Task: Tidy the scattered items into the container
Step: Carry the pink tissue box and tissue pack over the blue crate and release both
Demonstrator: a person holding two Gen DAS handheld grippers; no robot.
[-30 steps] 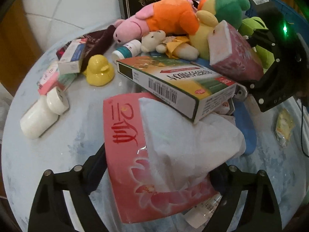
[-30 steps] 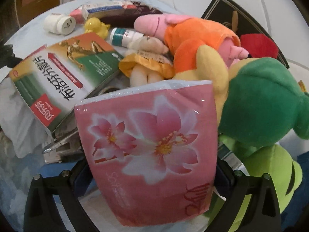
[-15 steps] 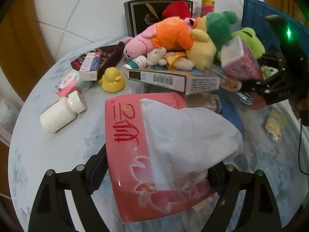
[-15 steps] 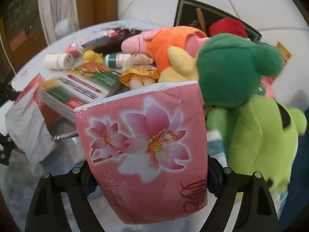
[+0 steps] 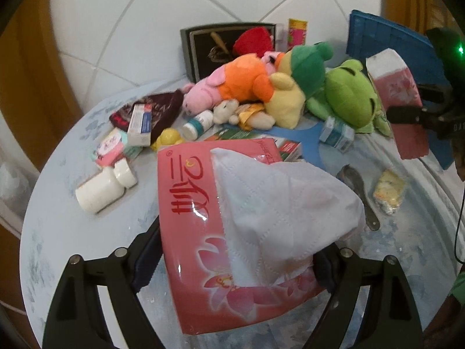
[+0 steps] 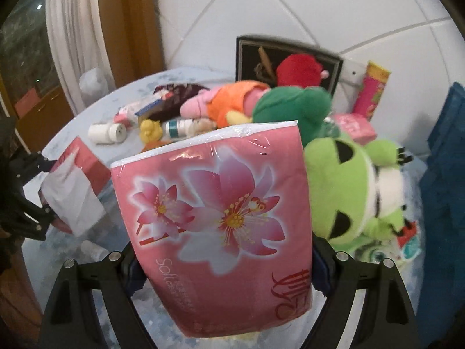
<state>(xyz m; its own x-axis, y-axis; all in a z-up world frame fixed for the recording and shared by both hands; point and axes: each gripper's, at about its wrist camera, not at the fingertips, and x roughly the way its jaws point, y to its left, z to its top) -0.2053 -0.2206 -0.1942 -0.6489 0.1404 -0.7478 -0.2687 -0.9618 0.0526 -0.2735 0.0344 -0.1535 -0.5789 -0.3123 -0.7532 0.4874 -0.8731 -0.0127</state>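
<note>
Left wrist view: opened pink tissue pack (image 5: 203, 203) and its pulled-out white tissue (image 5: 284, 212) cover the left gripper's (image 5: 232, 264) pad faces and most of a printed box (image 5: 286, 147) behind; only that box's far edge shows, text unreadable. Blue container (image 5: 389, 43) cut by frame's right side and partly masked by the right gripper (image 5: 418, 113). Right wrist view: sealed pink tissue pack (image 6: 221, 203) hides the right gripper's pad contact and the table behind. Small white object (image 6: 93, 250) at lower left blurred, unidentifiable. Green frog plush (image 6: 348, 186) motion-blurred.
</note>
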